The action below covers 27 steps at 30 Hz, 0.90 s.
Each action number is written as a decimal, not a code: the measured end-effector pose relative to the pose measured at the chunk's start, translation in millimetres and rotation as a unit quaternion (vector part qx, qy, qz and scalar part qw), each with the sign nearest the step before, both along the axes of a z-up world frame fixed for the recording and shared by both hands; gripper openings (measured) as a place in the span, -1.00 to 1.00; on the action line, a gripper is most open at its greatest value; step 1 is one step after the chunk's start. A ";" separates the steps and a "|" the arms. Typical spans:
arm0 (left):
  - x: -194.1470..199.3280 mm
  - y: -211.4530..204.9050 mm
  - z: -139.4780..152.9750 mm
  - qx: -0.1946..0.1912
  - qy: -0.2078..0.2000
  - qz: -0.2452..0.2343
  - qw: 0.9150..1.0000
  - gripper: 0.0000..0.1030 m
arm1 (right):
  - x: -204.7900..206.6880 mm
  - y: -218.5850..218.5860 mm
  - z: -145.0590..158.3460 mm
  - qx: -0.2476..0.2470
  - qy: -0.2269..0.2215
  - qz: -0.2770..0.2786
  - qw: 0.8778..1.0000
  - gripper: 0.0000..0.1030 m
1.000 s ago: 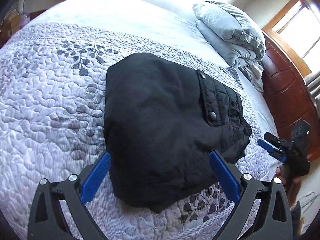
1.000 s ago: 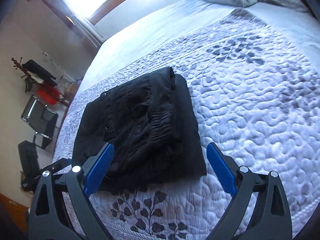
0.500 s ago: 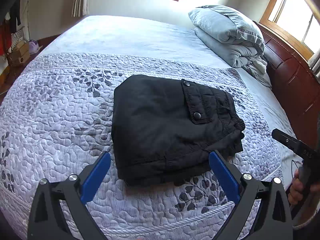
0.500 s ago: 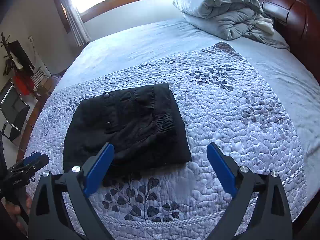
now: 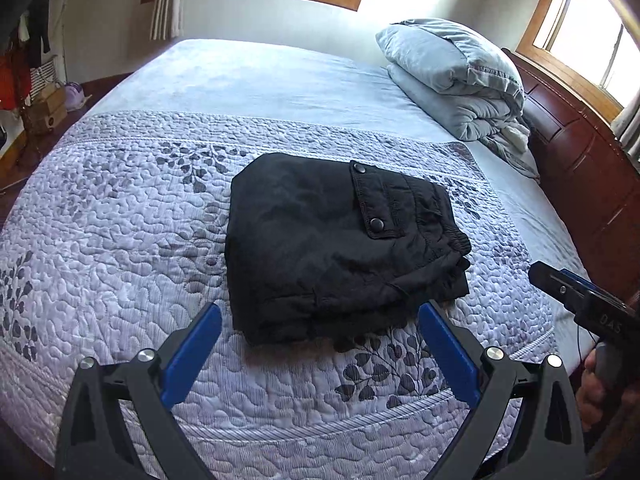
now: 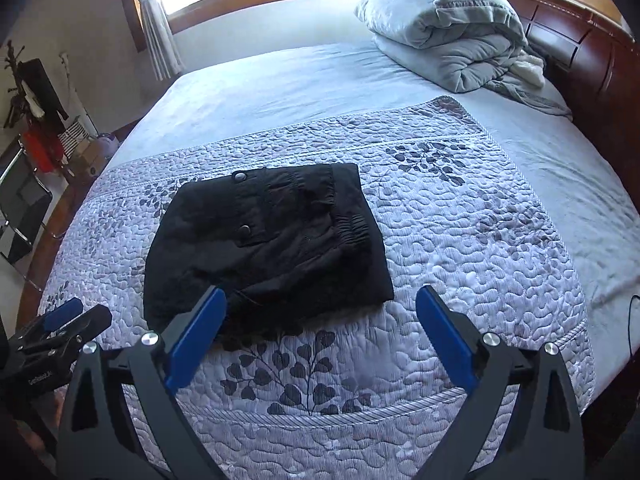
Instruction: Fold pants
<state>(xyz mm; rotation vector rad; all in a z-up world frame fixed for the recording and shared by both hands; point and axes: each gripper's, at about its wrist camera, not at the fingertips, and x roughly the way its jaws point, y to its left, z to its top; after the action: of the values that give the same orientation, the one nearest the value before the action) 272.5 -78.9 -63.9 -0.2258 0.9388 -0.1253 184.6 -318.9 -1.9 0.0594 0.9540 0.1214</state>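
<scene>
The black pants (image 5: 336, 248) lie folded in a compact rectangle on the quilted grey bedspread (image 5: 120, 240), pocket flap with two snaps on top. They also show in the right wrist view (image 6: 268, 244). My left gripper (image 5: 320, 356) is open and empty, held back above the bed's near edge, apart from the pants. My right gripper (image 6: 320, 344) is open and empty, also held back near the front edge. The right gripper shows at the right edge of the left wrist view (image 5: 576, 300); the left gripper shows at the left edge of the right wrist view (image 6: 60, 328).
A folded grey duvet (image 5: 452, 80) is piled at the head of the bed by the dark wooden headboard (image 5: 580, 160). Windows are behind. A chair (image 6: 20, 208) and clutter stand on the floor to the left of the bed.
Both grippers have pulled back and up from the folded pants, so more of the bed and room shows. The pants lie still.
</scene>
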 end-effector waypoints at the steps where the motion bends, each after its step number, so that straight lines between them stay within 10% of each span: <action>1: -0.3 0.3 -0.8 0.003 0.002 0.004 1.000 0.93 | -0.7 2.1 0.4 -0.006 0.000 0.001 1.000 0.86; 27: 13.0 -9.6 -17.4 0.024 0.018 0.003 1.000 0.93 | 7.2 4.4 -15.6 -0.019 0.020 -0.005 1.000 0.87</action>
<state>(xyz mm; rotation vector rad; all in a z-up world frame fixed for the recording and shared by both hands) 285.4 -88.5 -81.3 -0.1866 0.9749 -0.0934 191.8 -314.5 -17.5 0.0306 0.9955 0.0936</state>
